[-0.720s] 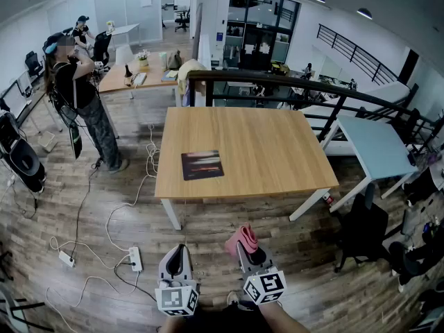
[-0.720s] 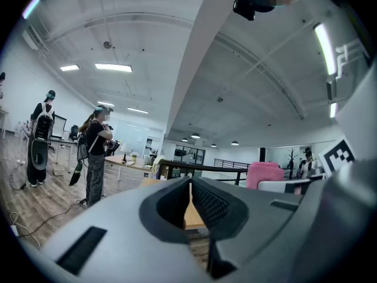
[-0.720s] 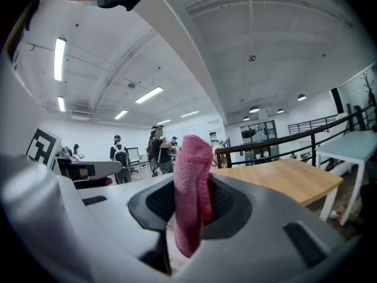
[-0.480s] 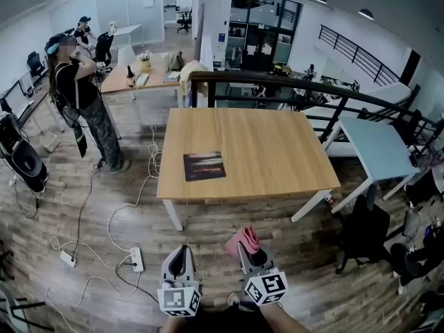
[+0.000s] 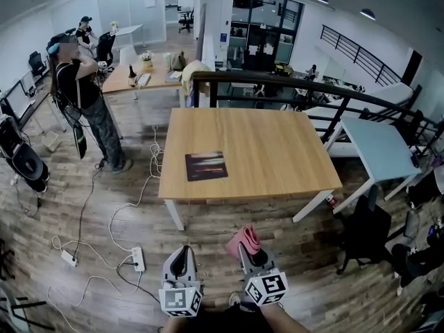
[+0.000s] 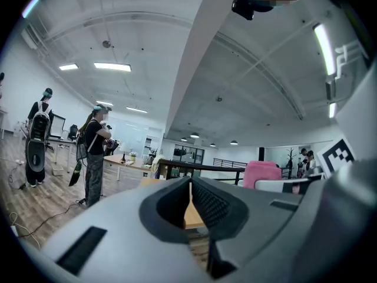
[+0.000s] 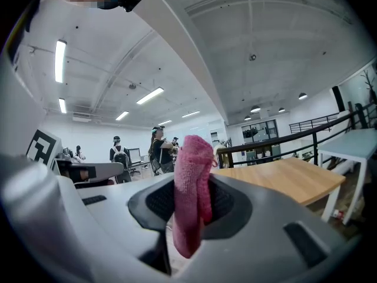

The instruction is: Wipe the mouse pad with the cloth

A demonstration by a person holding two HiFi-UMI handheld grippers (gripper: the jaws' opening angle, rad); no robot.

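Now the right gripper (image 5: pixel 245 247) is pinching the cloth (image 7: pixel 191 187), with the left gripper (image 5: pixel 182 252) idling closed and empty. It should be approaching the distant mouse pad (image 5: pixel 206 166) low and flat.

One cloth (image 5: pixel 243 239); one mouse pad (image 5: pixel 206 166)

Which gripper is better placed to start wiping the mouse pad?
Right. The right gripper is shut on the pink cloth. The left gripper holds nothing, its jaws nearly together. Both are short of the table, where the mouse pad lies near the front-left edge.
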